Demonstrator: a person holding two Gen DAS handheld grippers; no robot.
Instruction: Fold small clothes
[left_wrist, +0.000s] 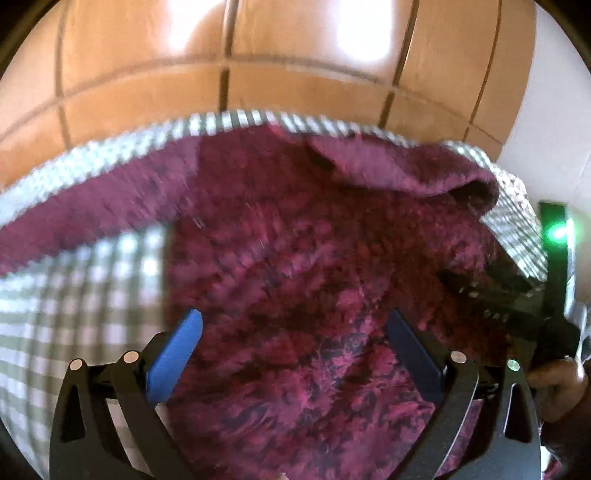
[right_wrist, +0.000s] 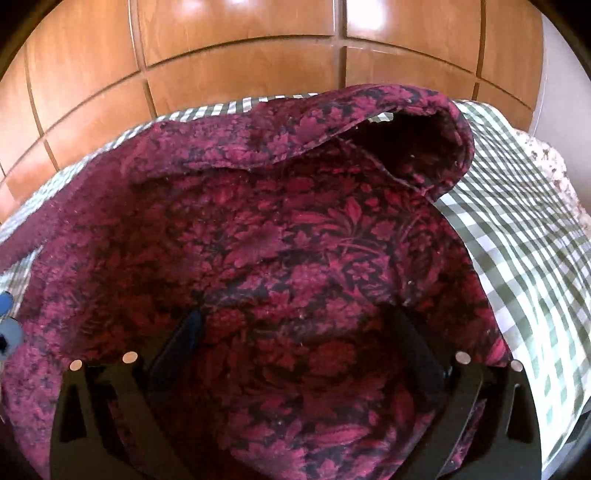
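Observation:
A dark red and black floral garment (left_wrist: 295, 258) lies spread on a green-and-white checked cloth (left_wrist: 74, 295). Its far edge curls up into a fold (left_wrist: 406, 166). My left gripper (left_wrist: 295, 325) hovers just over the garment with its blue fingers (left_wrist: 177, 350) wide apart and nothing between them. The right wrist view shows the same garment (right_wrist: 295, 240) with its curled far corner (right_wrist: 424, 140). My right gripper (right_wrist: 295, 325) is also open above the fabric, empty. The right gripper's black body (left_wrist: 517, 302) shows at the right edge of the left wrist view.
Wooden wardrobe doors (right_wrist: 258, 55) stand close behind the checked surface (right_wrist: 517, 240). A white wall (left_wrist: 554, 110) is at the far right. A hand (left_wrist: 554, 387) holds the right gripper. A tip of the left gripper (right_wrist: 7, 321) shows at the left edge of the right wrist view.

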